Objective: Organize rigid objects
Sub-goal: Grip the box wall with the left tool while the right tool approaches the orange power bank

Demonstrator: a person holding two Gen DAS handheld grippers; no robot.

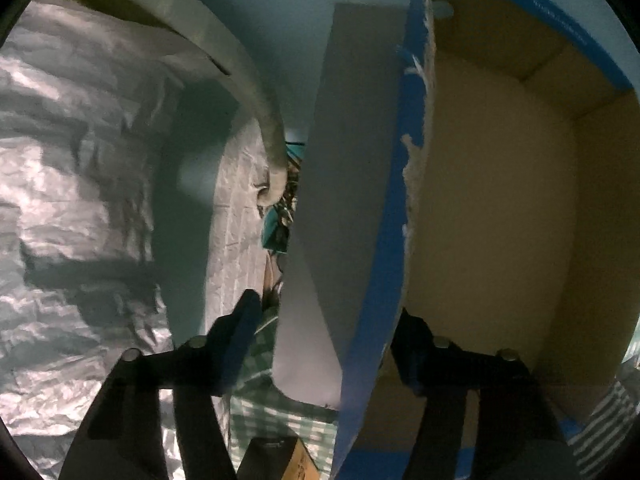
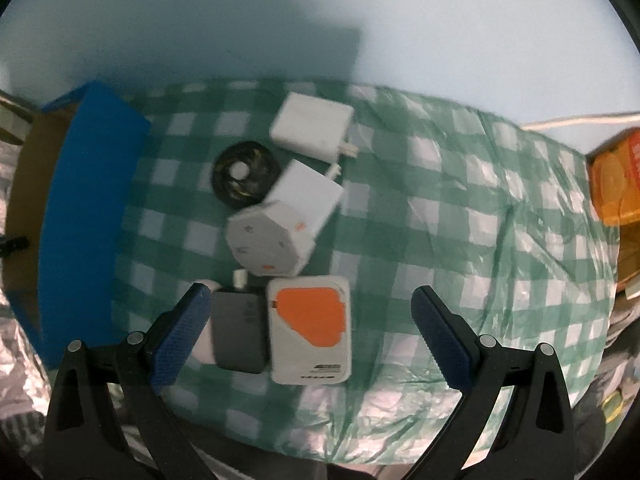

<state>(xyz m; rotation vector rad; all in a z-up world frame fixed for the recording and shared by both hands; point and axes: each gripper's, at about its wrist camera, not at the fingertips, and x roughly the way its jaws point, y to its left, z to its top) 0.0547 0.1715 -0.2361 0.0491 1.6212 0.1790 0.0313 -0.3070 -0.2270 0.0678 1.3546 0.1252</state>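
In the right wrist view, several chargers and adapters lie on a green checked cloth [image 2: 440, 208]: a white charger [image 2: 310, 126], a black round disc [image 2: 244, 176], a white block [image 2: 308, 196], a grey-faced white adapter [image 2: 268, 240], a dark grey box [image 2: 238, 332] and a white box with an orange face [image 2: 308, 330]. My right gripper [image 2: 308, 340] is open, its fingers on either side of the two boxes. In the left wrist view, my left gripper [image 1: 328, 344] is open, straddling the blue wall [image 1: 380, 260] of a cardboard box [image 1: 492, 200].
The blue-sided cardboard box [image 2: 84, 216] stands at the cloth's left edge. An orange package [image 2: 616, 176] is at the right edge. Crinkled silver foil [image 1: 72, 184] lies left of the box. A pale wall is behind the table.
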